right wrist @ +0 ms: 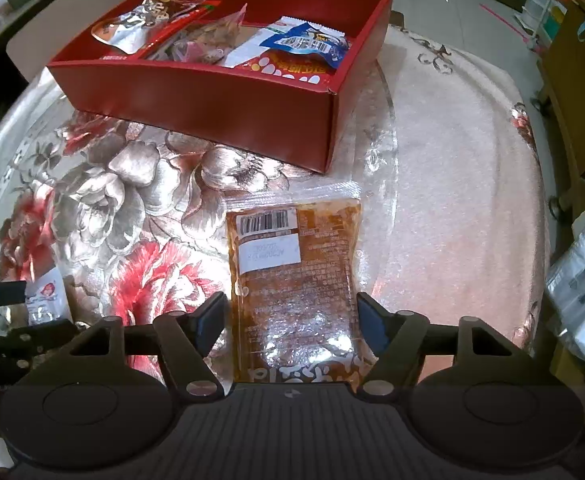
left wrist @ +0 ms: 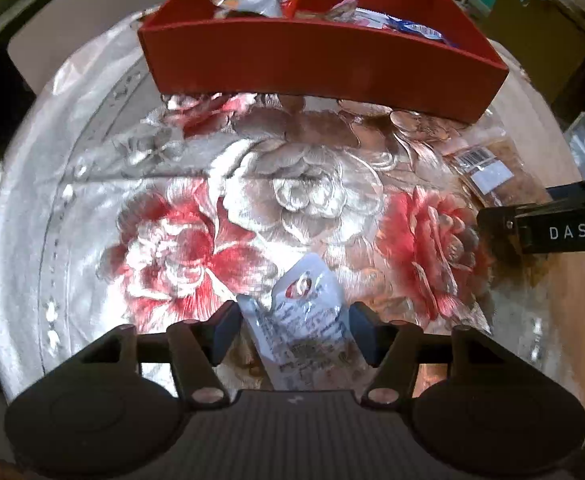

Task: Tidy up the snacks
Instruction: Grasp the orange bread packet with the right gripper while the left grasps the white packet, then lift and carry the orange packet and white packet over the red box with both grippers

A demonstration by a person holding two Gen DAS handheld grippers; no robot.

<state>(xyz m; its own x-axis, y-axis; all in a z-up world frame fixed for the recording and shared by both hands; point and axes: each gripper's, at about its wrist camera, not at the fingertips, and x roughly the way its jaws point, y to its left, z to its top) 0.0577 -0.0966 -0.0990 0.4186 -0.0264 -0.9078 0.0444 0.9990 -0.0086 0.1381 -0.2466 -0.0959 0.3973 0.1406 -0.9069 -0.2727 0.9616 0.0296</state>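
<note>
A red box [left wrist: 316, 68] with several snack packets inside stands at the far side of the flowered table; it also shows in the right wrist view [right wrist: 212, 116]. My left gripper [left wrist: 292, 330] is open around a small white sachet [left wrist: 304, 320] that lies between its fingers. My right gripper [right wrist: 290, 326] is open around a flat orange-brown snack pack [right wrist: 296, 280] with a barcode label, lying on the cloth. The pack also shows in the left wrist view [left wrist: 492, 172], and the sachet in the right wrist view [right wrist: 46, 296].
The flowered tablecloth [left wrist: 220, 208] covers a round table. My right gripper body shows in the left wrist view [left wrist: 548, 224]. A silver-grey bag [right wrist: 580, 280] sits off the table's right edge. Shelves and furniture [right wrist: 572, 60] stand beyond.
</note>
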